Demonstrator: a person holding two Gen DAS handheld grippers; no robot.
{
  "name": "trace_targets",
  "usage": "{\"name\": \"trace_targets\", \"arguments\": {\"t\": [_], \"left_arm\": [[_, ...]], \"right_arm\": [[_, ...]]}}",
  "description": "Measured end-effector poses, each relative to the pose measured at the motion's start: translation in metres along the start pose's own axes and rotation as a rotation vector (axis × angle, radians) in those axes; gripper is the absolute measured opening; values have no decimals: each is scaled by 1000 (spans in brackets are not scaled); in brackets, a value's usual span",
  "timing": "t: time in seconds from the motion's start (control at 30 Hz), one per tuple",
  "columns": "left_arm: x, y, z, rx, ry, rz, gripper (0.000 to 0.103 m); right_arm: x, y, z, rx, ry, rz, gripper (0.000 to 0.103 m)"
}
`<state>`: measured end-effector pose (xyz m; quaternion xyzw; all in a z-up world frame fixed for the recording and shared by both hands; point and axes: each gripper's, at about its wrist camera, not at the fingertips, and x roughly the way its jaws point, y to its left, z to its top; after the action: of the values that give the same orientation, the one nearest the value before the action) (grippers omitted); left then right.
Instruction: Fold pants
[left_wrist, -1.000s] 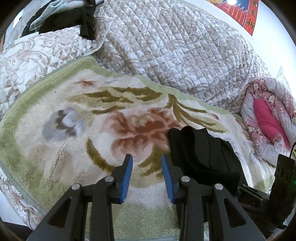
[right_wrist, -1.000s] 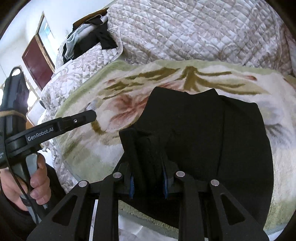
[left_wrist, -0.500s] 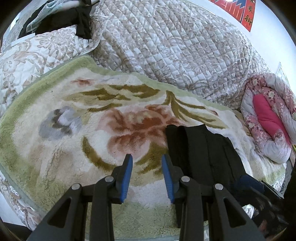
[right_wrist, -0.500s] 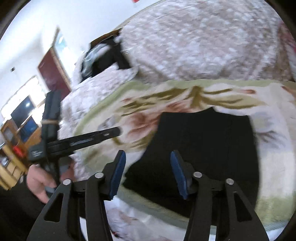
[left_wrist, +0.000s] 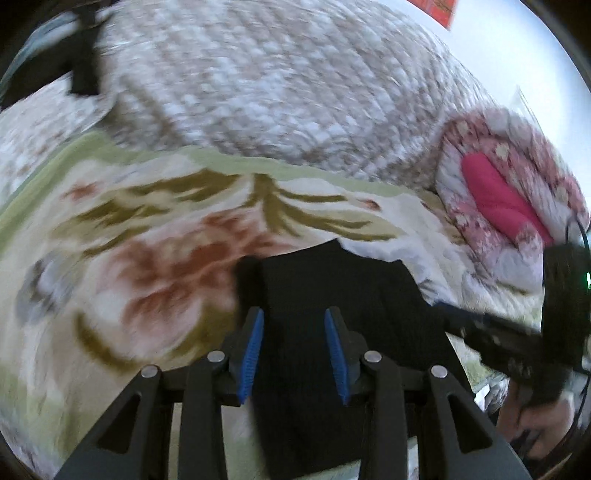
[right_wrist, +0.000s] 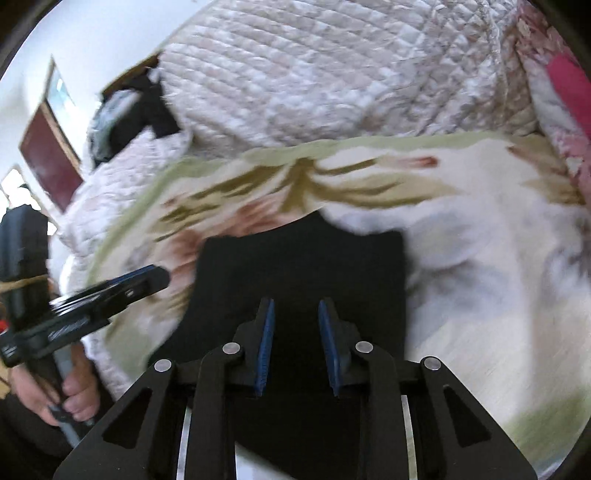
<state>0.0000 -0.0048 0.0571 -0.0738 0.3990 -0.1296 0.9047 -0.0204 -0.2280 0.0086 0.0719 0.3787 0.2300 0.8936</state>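
In the left wrist view, the left gripper (left_wrist: 294, 352) hangs above the folded black pants (left_wrist: 343, 295), its blue pads a modest way apart with nothing pinched between them. The pants lie on the floral blanket (left_wrist: 147, 258) (picture blurred). In the right wrist view, the right gripper (right_wrist: 297, 341) hovers over the same pants (right_wrist: 299, 266), its jaws closing, no cloth visibly clamped.

Bed (right_wrist: 110, 221): floral plush blanket (right_wrist: 480, 277) spread on top. Folded black pants (right_wrist: 303, 266) lie flat on blanket; quilted bedspread (right_wrist: 314, 85) heaped behind.
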Motion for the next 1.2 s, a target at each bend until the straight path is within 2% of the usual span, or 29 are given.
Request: {"name": "trace_targets", "arguments": {"t": [0.1,0.23,0.33,0.4,0.53,0.67,0.73,0.83,0.93,1.2], "left_arm": [[24,-14,11,51,26,-20,37],[57,-13,5,76,76,14,37],[56,-9,-4,117,34,40,43],[56,-4,-5,93,31,27,48],[57,-3,-2,83,28,25,48],[47,-3,-1,77,18,39,48],[38,-4,-1,75,8,44,48],[27,-9,-4,84,9,68,48],[15,-15,-10,91,0,58,48],[-9,-16,-43,69,-6,61,48]], "right_arm": [[17,-17,15,-2,24,-18,26],[49,-41,21,62,59,-32,26],[60,-57,18,109,61,-59,12],[58,-59,19,122,56,-56,12],[49,-55,17,118,33,-59,12],[31,-47,11,112,3,-22,17],[23,-40,6,90,-11,-23,22],[9,-24,-4,35,-31,-35,23],[-1,-9,-18,-12,-39,-54,25],[-19,12,-55,-43,-37,-53,25]]}}
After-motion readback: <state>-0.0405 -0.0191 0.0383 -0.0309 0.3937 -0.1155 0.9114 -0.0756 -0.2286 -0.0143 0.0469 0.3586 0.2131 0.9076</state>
